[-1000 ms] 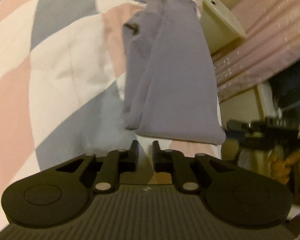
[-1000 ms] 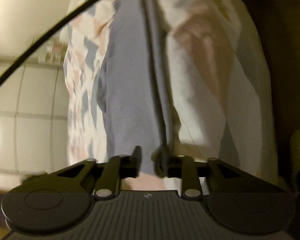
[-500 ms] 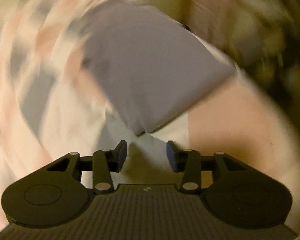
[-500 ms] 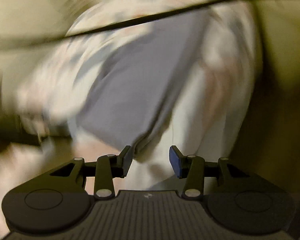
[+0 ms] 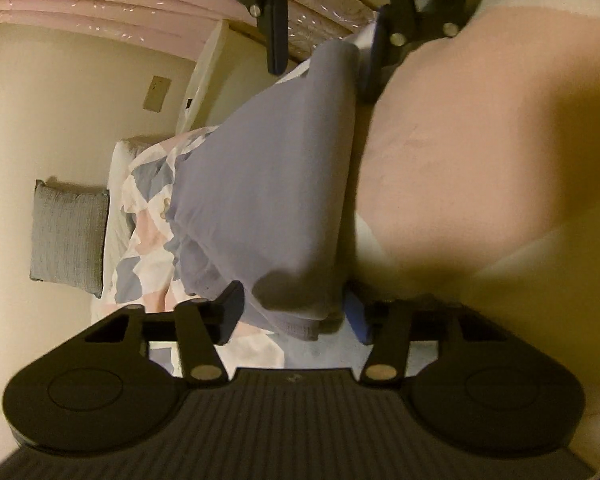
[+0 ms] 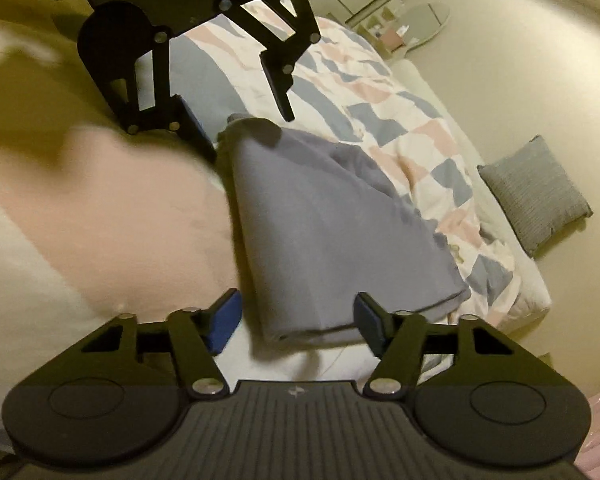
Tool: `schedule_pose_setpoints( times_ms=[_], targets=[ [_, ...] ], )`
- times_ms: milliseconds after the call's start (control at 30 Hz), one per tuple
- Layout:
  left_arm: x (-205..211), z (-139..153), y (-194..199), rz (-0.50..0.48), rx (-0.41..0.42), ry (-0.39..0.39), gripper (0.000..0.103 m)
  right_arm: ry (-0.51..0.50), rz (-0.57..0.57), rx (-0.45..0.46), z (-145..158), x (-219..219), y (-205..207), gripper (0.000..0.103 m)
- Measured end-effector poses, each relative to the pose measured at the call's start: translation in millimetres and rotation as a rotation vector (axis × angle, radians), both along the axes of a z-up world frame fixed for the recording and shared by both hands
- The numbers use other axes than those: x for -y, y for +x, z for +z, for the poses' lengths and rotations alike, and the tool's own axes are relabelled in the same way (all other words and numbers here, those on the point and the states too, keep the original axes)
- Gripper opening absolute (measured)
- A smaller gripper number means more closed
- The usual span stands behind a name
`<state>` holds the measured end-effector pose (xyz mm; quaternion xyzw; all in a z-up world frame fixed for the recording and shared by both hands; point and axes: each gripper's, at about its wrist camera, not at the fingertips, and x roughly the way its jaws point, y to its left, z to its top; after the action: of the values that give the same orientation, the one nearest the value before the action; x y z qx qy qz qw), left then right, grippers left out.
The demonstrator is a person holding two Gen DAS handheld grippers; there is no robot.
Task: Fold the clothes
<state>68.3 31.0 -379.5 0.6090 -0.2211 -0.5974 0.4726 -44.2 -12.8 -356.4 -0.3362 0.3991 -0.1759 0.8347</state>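
Both tools have swung round to opposite ends of the folded grey garment (image 5: 268,184) and now face each other along its length. 1.0 s ago each looked down the length of the cloth with fingers nearly closed; 0.5 s ago both views were smeared by fast rotation with jaws part open.

Left gripper (image 5: 294,312): jaws wide, near end of the garment lying between the fingers, no pinch yet. Right gripper (image 6: 298,318): jaws wide, the other end of the garment sitting between its blue pads (image 6: 224,322), also unpinched as far as I can tell.

Garment lies on the patchwork bedspread (image 6: 380,92), near the edge of the bed, as a long narrow strip, already folded lengthwise. Grey cushion (image 6: 536,194) well apart, against the wall.

Judgement: the lengthwise fold looks done; the new stance suggests an end-to-end fold or a lift comes next. Each jaw must close on all layers, or the strip will splay open.
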Motion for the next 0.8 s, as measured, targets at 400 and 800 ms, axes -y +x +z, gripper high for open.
schedule_pose_setpoints(
  times_ms=[400, 800],
  targets=[
    [24, 28, 13, 0.040, -0.123, 0.128, 0.016, 0.128, 0.075, -0.056, 1, 24, 7, 0.018],
    [154, 166, 69, 0.346, -0.689, 0.169, 0.016, 1.038, -0.083, 0.065, 113, 203, 8, 0.015]
  ],
)
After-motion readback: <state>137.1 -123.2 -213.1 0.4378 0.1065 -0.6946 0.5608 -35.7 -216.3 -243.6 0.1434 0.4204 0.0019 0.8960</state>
